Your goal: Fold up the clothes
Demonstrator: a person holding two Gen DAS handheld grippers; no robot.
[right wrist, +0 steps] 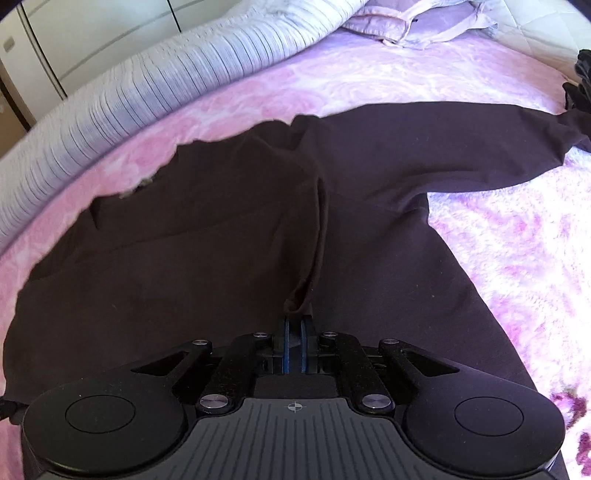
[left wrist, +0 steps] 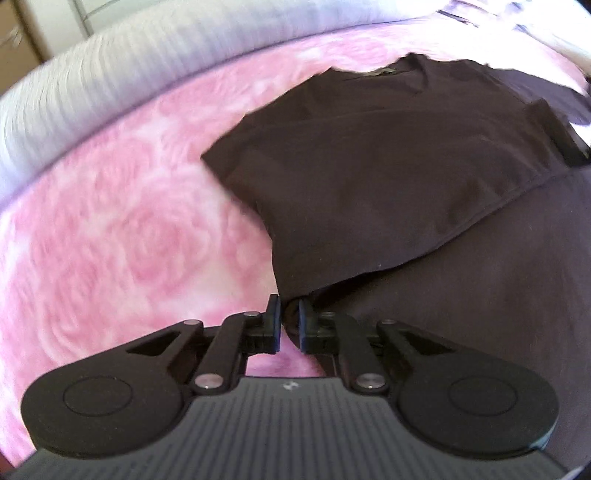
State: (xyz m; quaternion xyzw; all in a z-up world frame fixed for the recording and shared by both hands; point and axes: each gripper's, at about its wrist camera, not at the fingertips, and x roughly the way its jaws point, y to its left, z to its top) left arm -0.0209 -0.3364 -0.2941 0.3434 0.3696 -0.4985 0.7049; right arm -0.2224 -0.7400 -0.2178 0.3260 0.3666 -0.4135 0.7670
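Note:
A dark brown long-sleeved shirt (left wrist: 388, 158) lies on a pink rose-patterned bedspread (left wrist: 110, 221). Its left side is folded in over the body. My left gripper (left wrist: 290, 314) is shut on the shirt's edge at the fold's near corner. In the right wrist view the shirt (right wrist: 184, 240) fills the middle, with one sleeve (right wrist: 443, 147) stretched out to the right. My right gripper (right wrist: 294, 323) is shut on a pinched ridge of the shirt's cloth (right wrist: 314, 229) that runs up from the jaws.
A white ribbed quilt (right wrist: 166, 81) is bunched along the bed's far edge. A pale lilac garment (right wrist: 406, 26) lies at the back. A dark object (right wrist: 580, 81) sits at the right edge. White cupboard doors (right wrist: 92, 37) stand behind the bed.

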